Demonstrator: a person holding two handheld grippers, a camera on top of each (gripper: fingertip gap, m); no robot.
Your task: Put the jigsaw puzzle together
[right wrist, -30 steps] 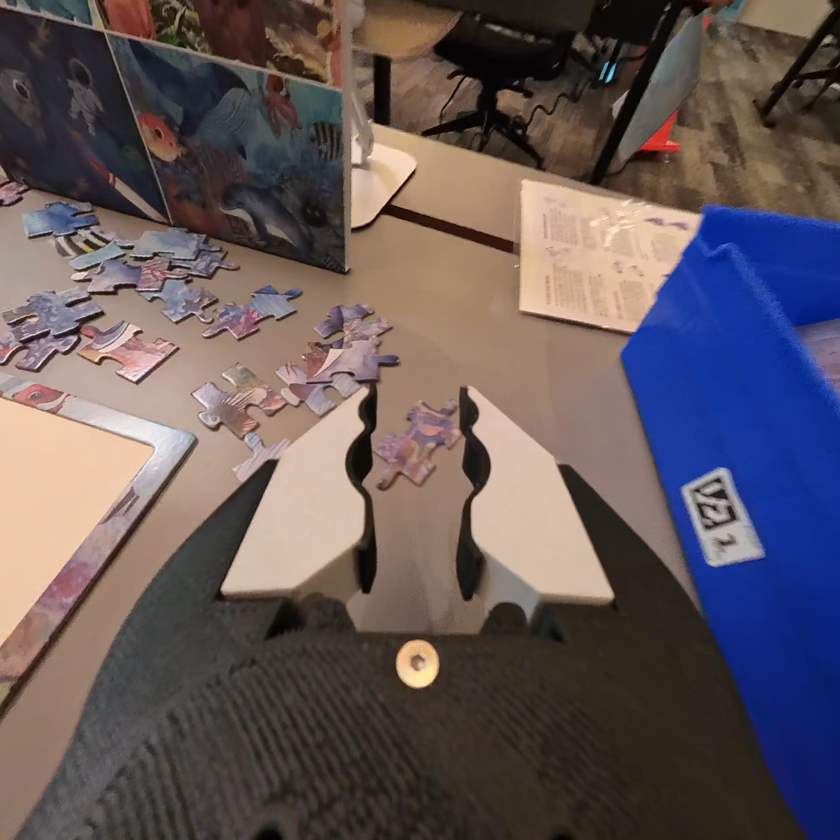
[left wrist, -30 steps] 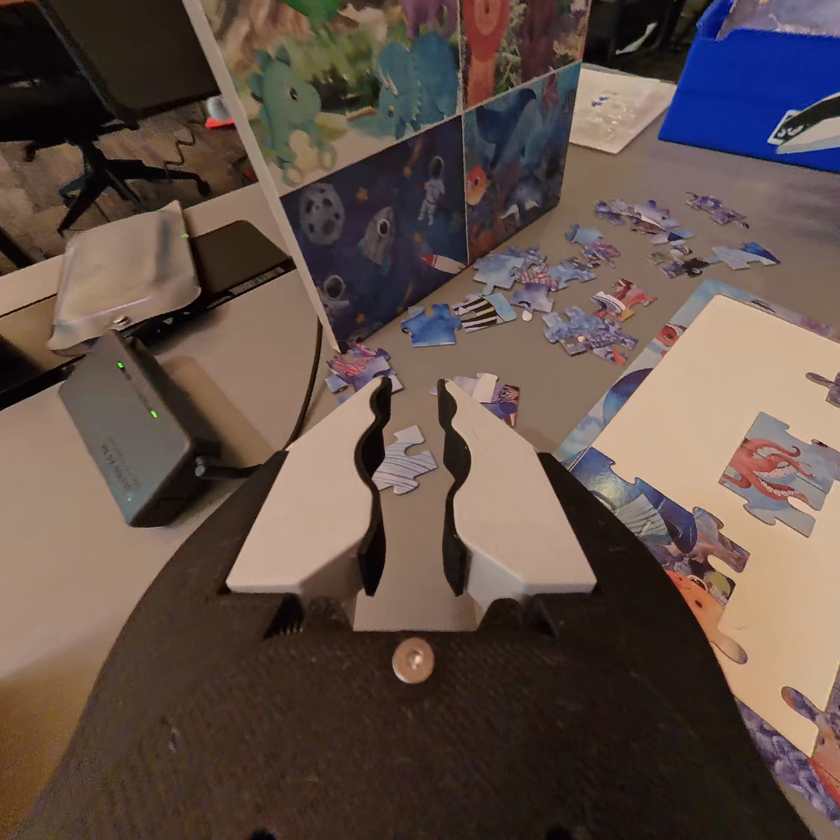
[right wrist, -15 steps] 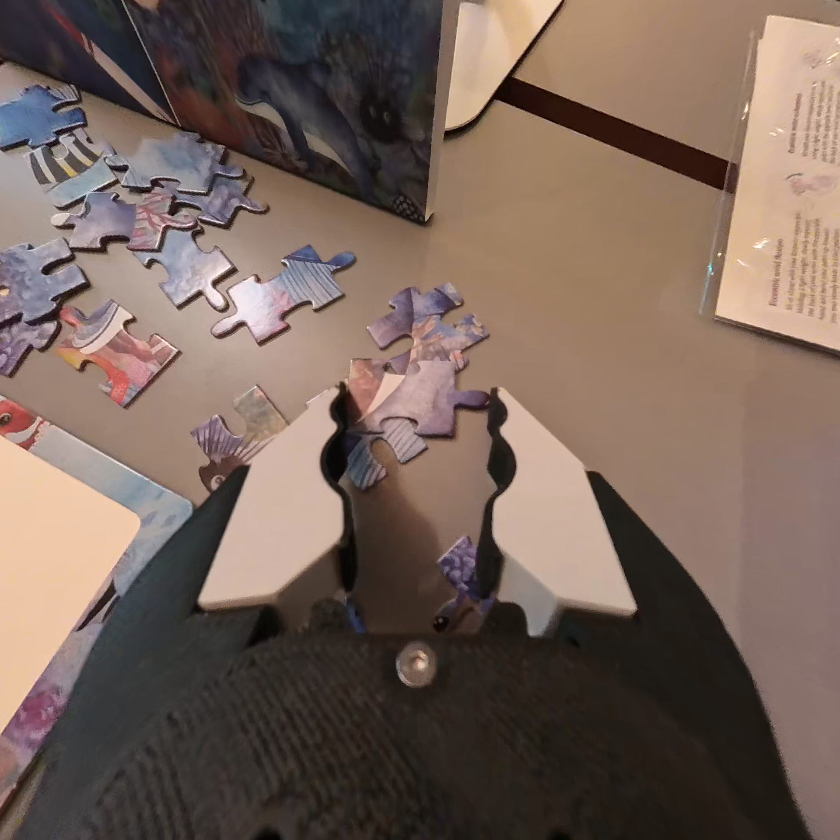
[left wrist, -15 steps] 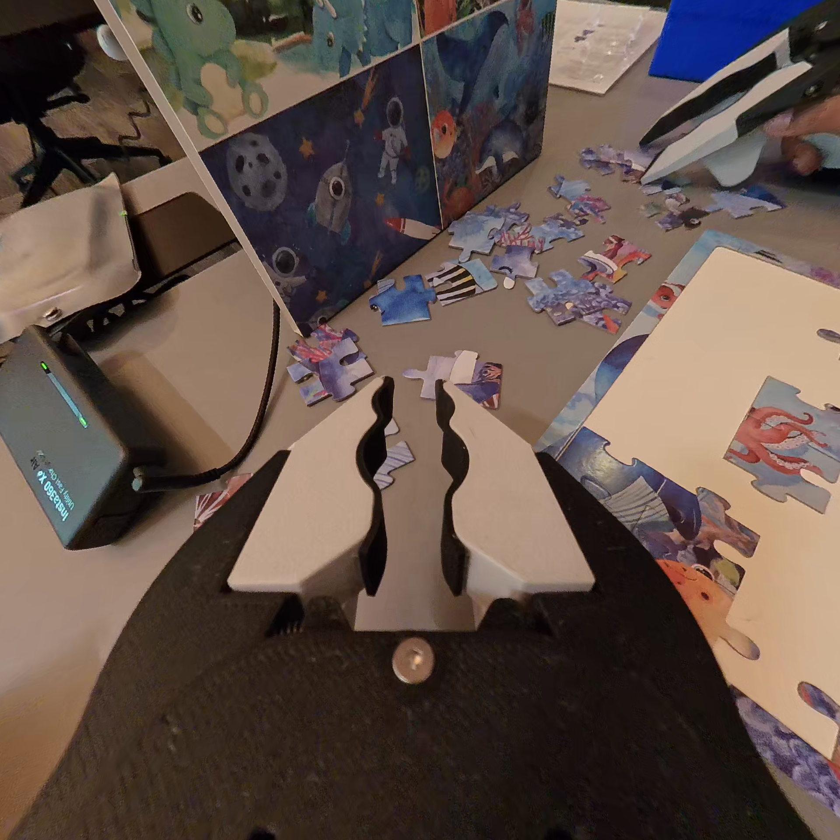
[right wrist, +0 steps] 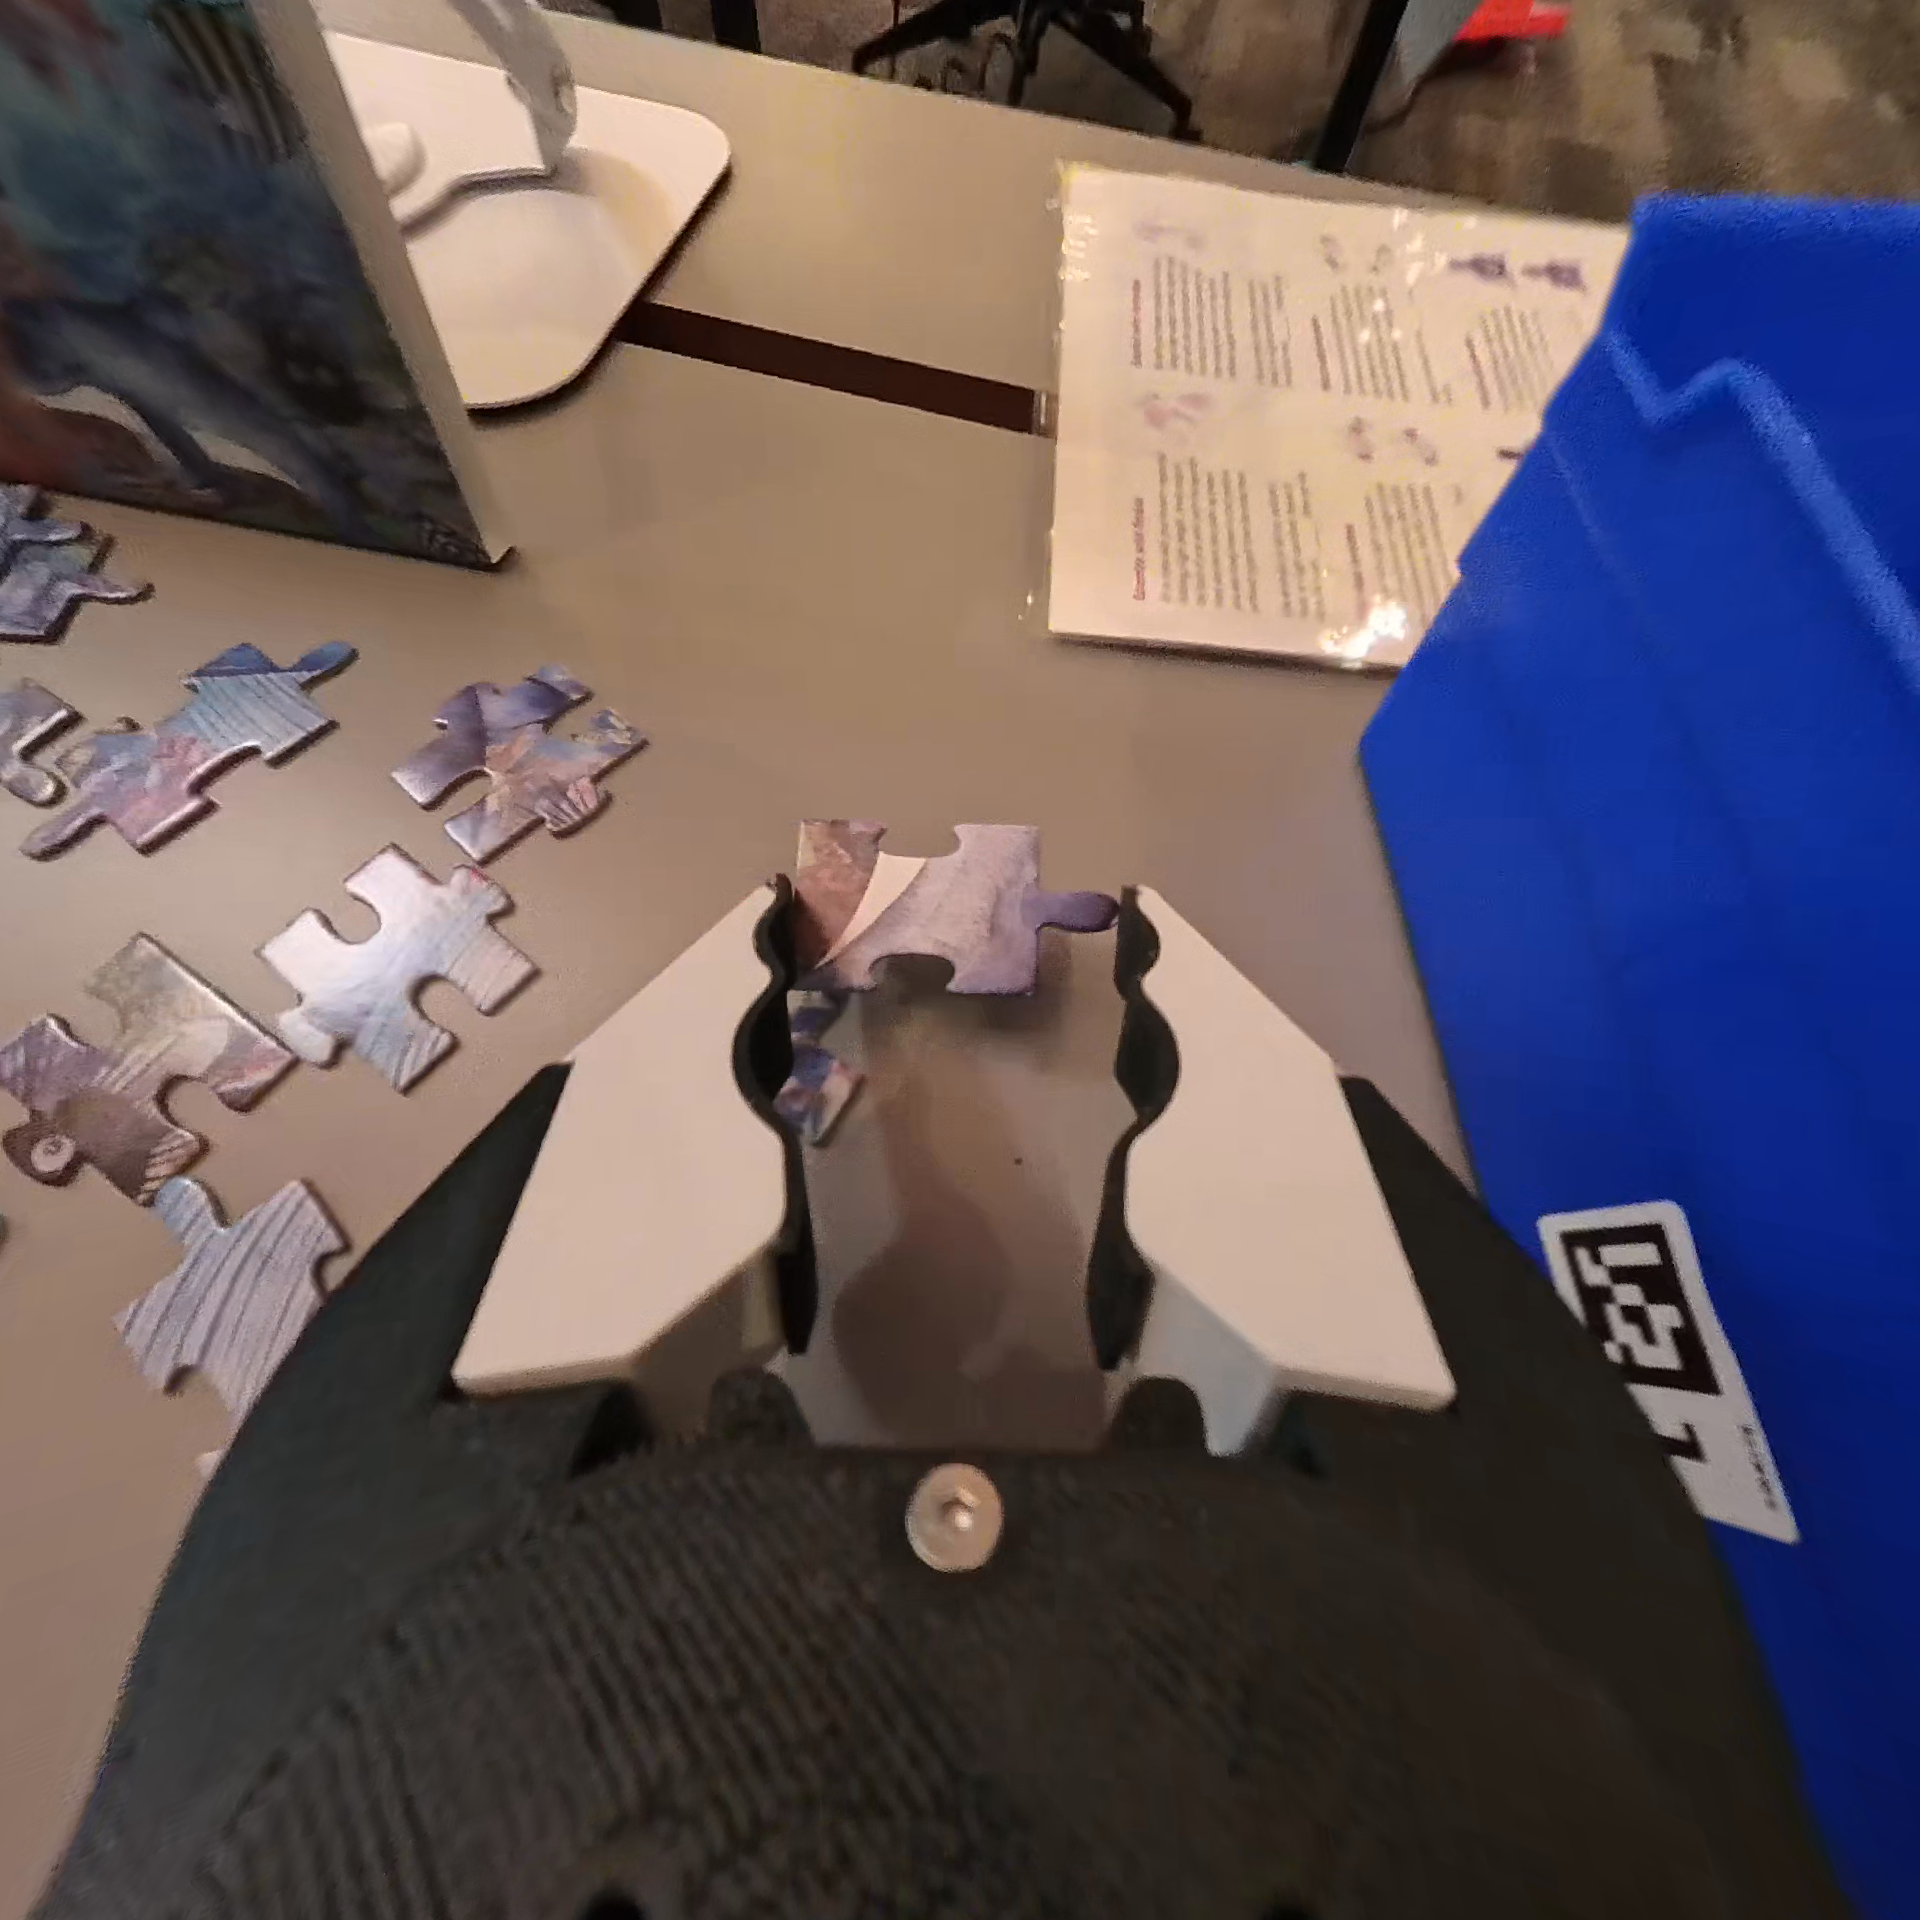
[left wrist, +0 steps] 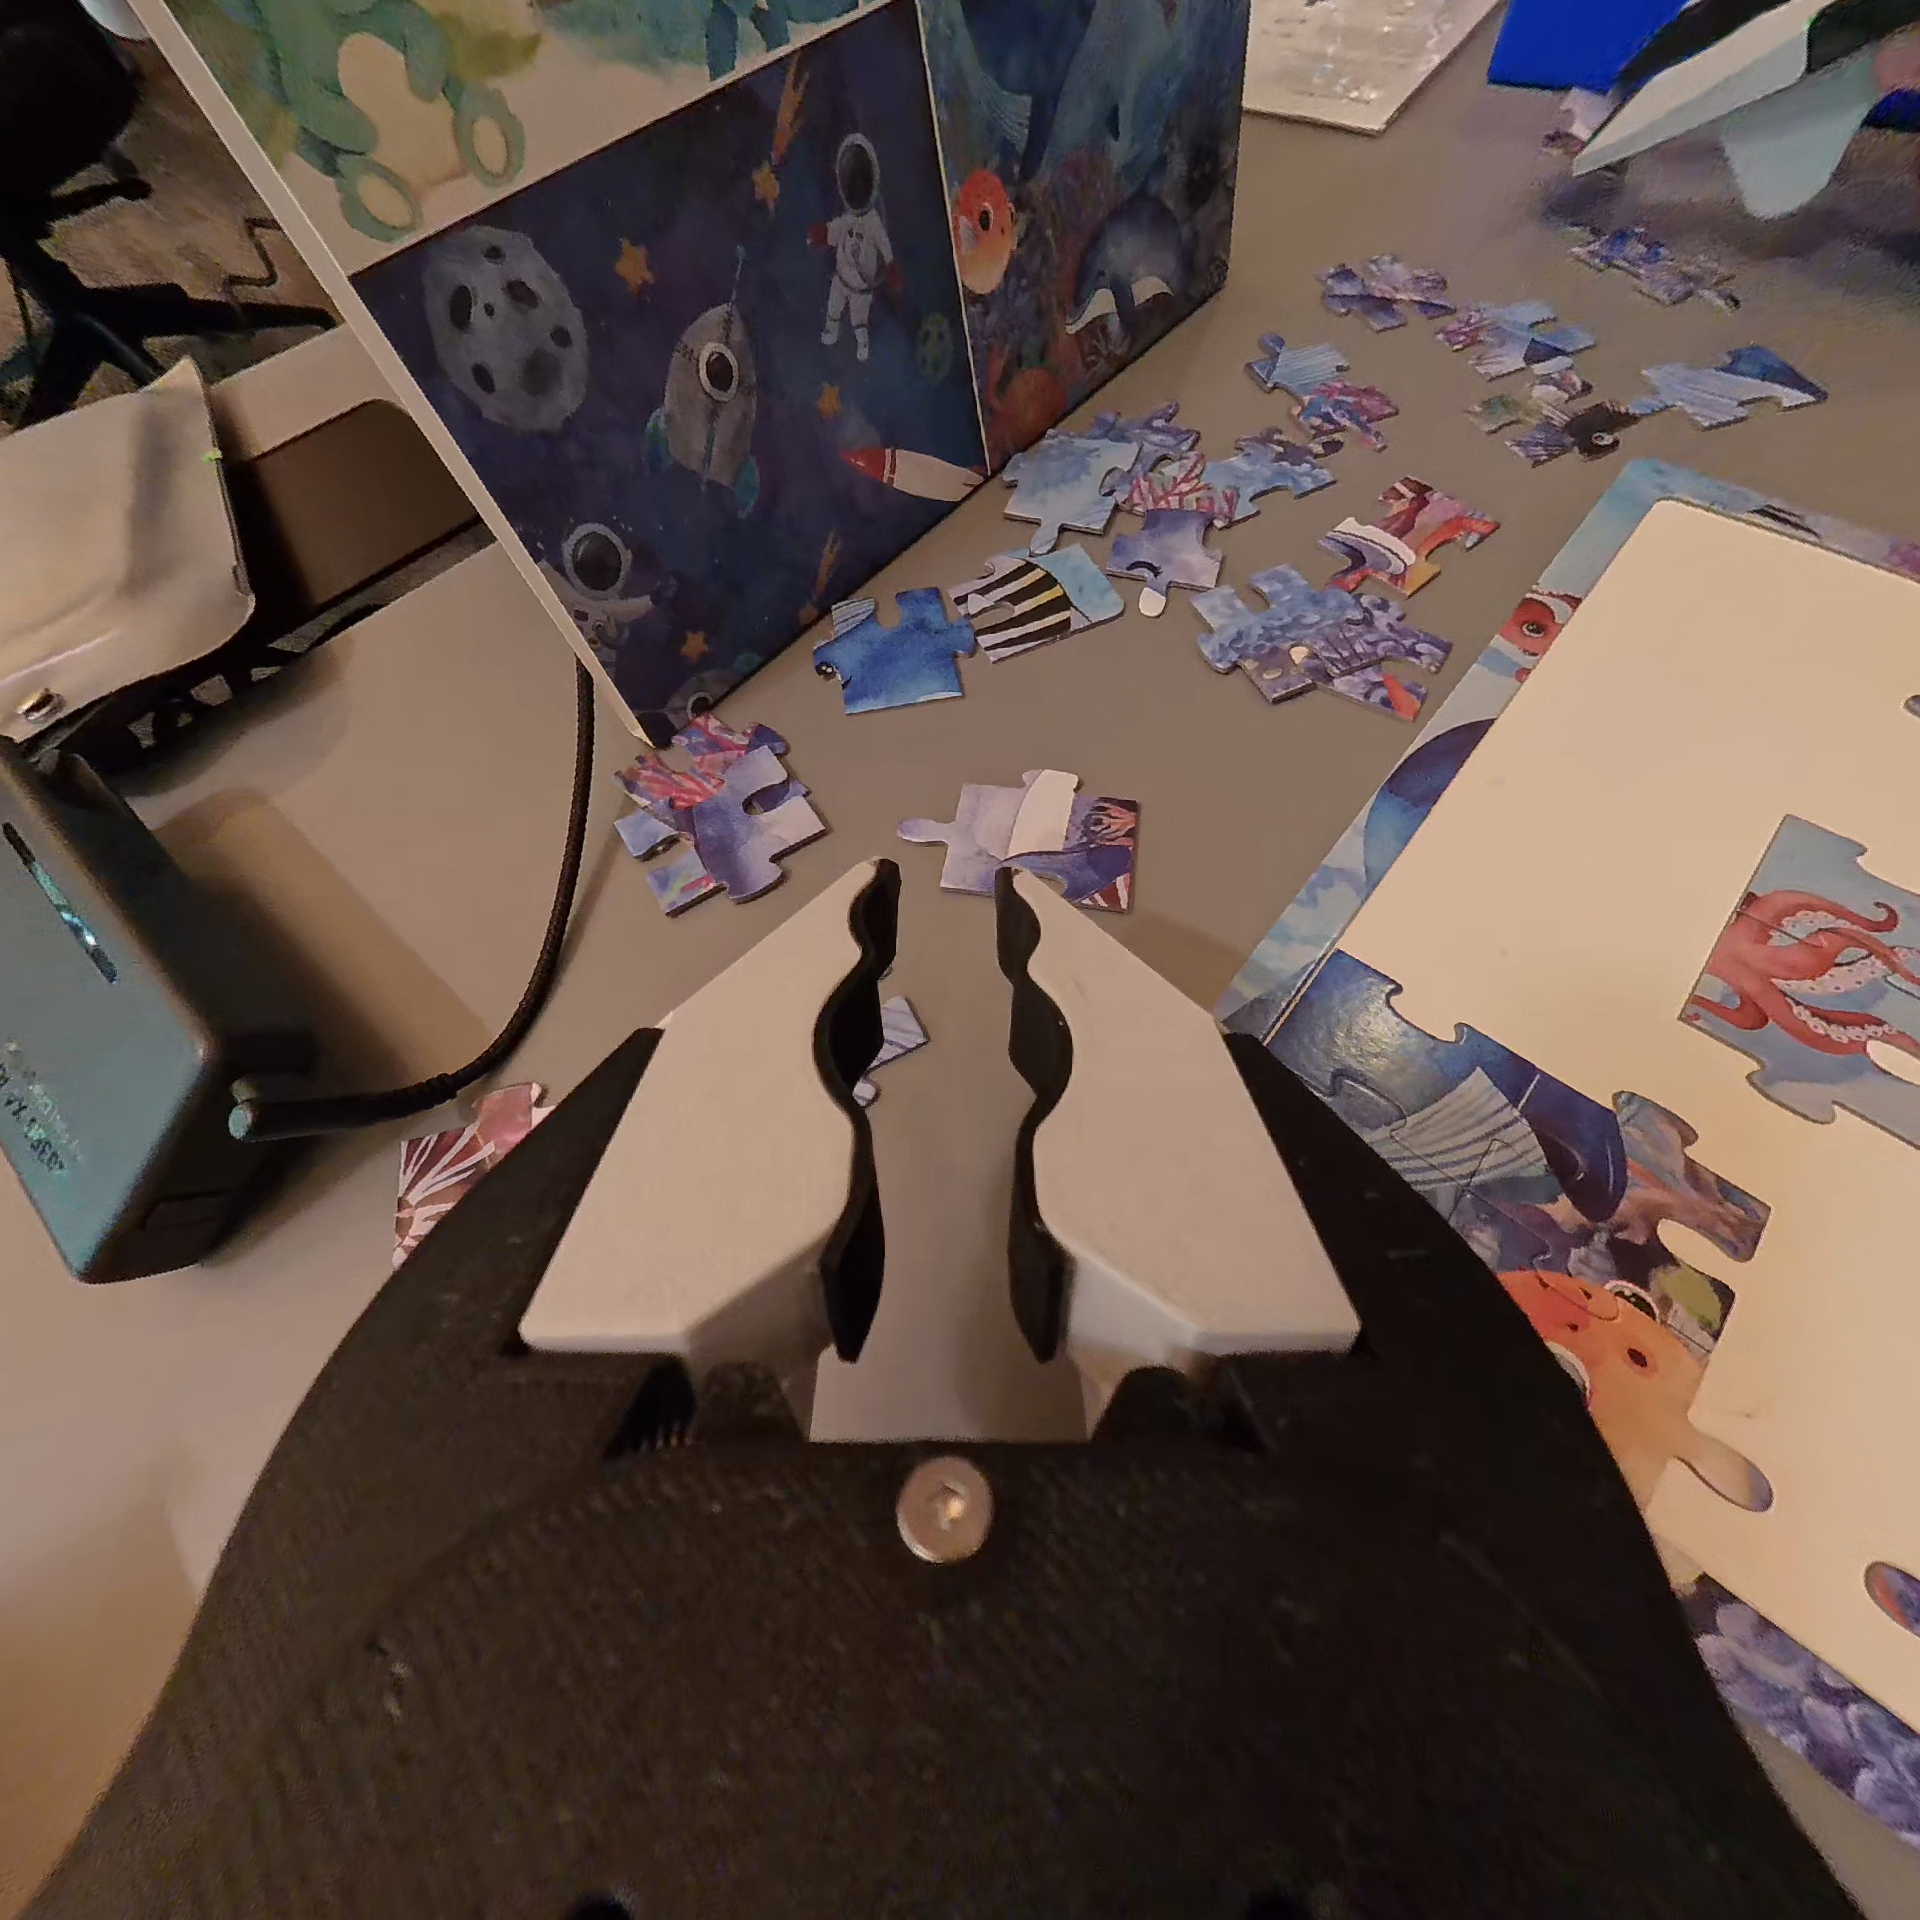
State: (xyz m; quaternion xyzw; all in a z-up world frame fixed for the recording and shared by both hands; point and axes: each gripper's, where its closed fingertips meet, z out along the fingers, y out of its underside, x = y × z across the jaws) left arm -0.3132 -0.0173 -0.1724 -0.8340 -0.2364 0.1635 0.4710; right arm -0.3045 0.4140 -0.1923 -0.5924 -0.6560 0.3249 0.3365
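Observation:
My left gripper (left wrist: pixel 948 881) is open a narrow gap and empty, low over the grey table. A striped piece (left wrist: pixel 896 1039) lies partly under its left finger, and a pale piece (left wrist: pixel 1023 840) lies just ahead. The puzzle board (left wrist: pixel 1538 790) is at the right, with an octopus piece (left wrist: pixel 1813 971) inside and joined edge pieces (left wrist: pixel 1507 1143) at its near corner. My right gripper (right wrist: pixel 951 899) is open wide. A purple piece with a peeled corner (right wrist: pixel 940 914) lies between its tips. Its jaws bracket the piece and I cannot tell whether they touch it. The right gripper also shows in the left wrist view (left wrist: pixel 1714 114).
Several loose pieces (left wrist: pixel 1247 582) lie before an upright picture box (left wrist: pixel 727 364). A grey device with a cable (left wrist: pixel 73 1039) sits at the left. A blue bin (right wrist: pixel 1714 831) stands close on the right, with an instruction sheet (right wrist: pixel 1299 416) and a white stand base (right wrist: pixel 551 239) behind. About 45 centimeters separates my left fingertips from my right.
My right gripper has opened wider and shifted so the purple peeled piece sits between its tips. My left gripper has moved forward over the striped piece and stayed narrowly open.

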